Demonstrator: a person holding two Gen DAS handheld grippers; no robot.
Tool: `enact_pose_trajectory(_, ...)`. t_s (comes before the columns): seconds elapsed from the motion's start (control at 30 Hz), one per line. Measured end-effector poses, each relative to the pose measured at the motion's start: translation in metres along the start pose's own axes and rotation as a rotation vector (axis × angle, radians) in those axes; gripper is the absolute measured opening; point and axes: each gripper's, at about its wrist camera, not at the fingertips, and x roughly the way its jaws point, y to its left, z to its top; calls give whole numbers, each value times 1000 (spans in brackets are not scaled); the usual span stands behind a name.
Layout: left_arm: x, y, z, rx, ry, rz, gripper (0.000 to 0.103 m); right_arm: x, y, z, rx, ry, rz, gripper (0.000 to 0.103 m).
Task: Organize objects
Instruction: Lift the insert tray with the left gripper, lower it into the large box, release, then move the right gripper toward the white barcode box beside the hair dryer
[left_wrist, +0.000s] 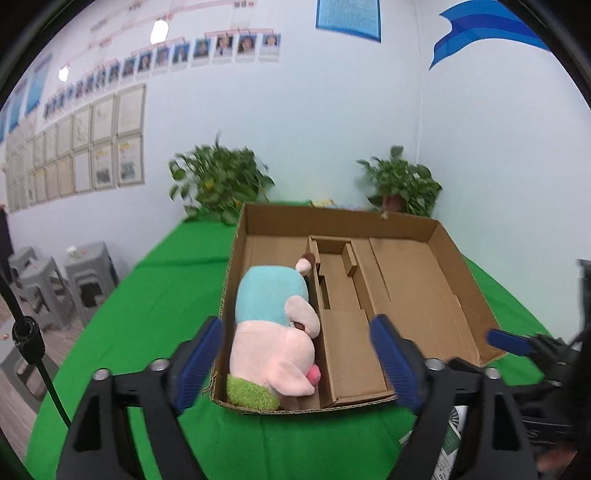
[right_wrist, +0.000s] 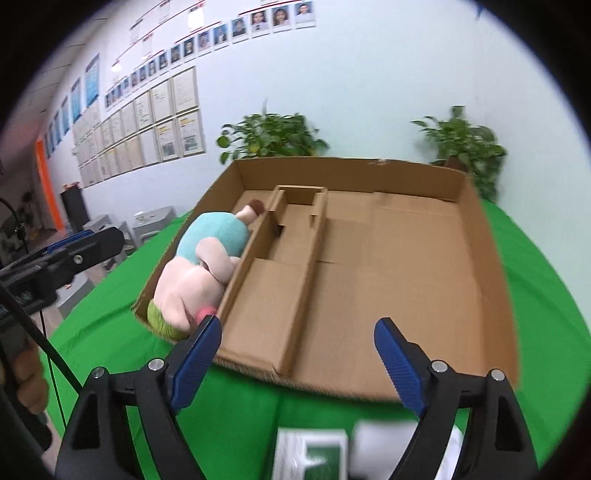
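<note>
A pink and teal plush toy (left_wrist: 275, 332) with a green tuft lies in the left compartment of a brown cardboard tray (left_wrist: 458, 266) on the green table; it also shows in the right wrist view (right_wrist: 199, 273). My left gripper (left_wrist: 297, 358) is open and empty, just above the tray's near edge. My right gripper (right_wrist: 297, 354) is open and empty over the tray's (right_wrist: 491, 266) near edge. A green and white carton (right_wrist: 314, 456) lies on the cloth below the right gripper. The right gripper also shows at the right edge of the left wrist view (left_wrist: 517, 341).
Cardboard dividers (right_wrist: 295, 266) split the tray into compartments. Two potted plants (left_wrist: 221, 181) (left_wrist: 402, 184) stand at the table's back against the wall. Grey stools (left_wrist: 59, 280) stand on the floor to the left. The green table's (left_wrist: 147, 332) edge drops off on the left.
</note>
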Motion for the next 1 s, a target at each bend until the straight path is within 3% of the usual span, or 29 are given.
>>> enact_pose_trajectory(0.1,-28,-21,-12,20,-82,32,103,-26,-4,-10,28,-11,-74,85)
enact_pose_trajectory(0.2,-53,-45,-21,49,-125,53,103,-46,-6,-25,42,-4,-116,85)
enact_pose_trajectory(0.33,-76,-65,-34,34,-104,48,103,-63,-5,-35,43,-14,-114,85)
enact_pose_trajectory(0.53,-84,-62,-49,-48,-43,50,103,-70,-5,-47,25,-32,-147,83)
enact_pose_trajectory(0.57,-82,-64,-51,-44,-36,55,102,-69,-5,-49,20,-27,-146,74)
enact_pose_trajectory(0.6,-80,-65,-53,-38,-32,64,101,-67,-5,-52,10,-21,-150,50)
enact_pose_trajectory(0.63,-77,-66,-56,-31,-25,79,99,-64,-5,-53,0,-14,-160,40)
enact_pose_trajectory(0.67,-74,-66,-58,-29,-16,88,89,-62,-5,-55,-1,-6,-165,28)
enact_pose_trajectory(0.7,-70,-66,-60,-28,-4,86,72,-59,-6,-57,7,5,-153,25)
enact_pose_trajectory(0.73,-66,-67,-63,-26,12,81,63,-57,-7,-59,14,10,-140,14)
enact_pose_trajectory(0.77,-59,-65,-65,-26,31,103,46,-55,-8,-61,14,12,-137,9)
enact_pose_trajectory(0.8,-53,-64,-67,-26,47,122,19,-53,-9,-63,14,8,-136,6)
enact_pose_trajectory(0.83,-46,-63,-69,-24,69,119,5,-53,-9,-64,16,4,-138,4)
enact_pose_trajectory(0.87,-39,-62,-72,-28,92,102,1,-53,-9,-66,15,-1,-153,4)
enact_pose_trajectory(1.0,-25,-64,-78,-5,115,83,4,-55,-13,-67,22,-20,-137,4)
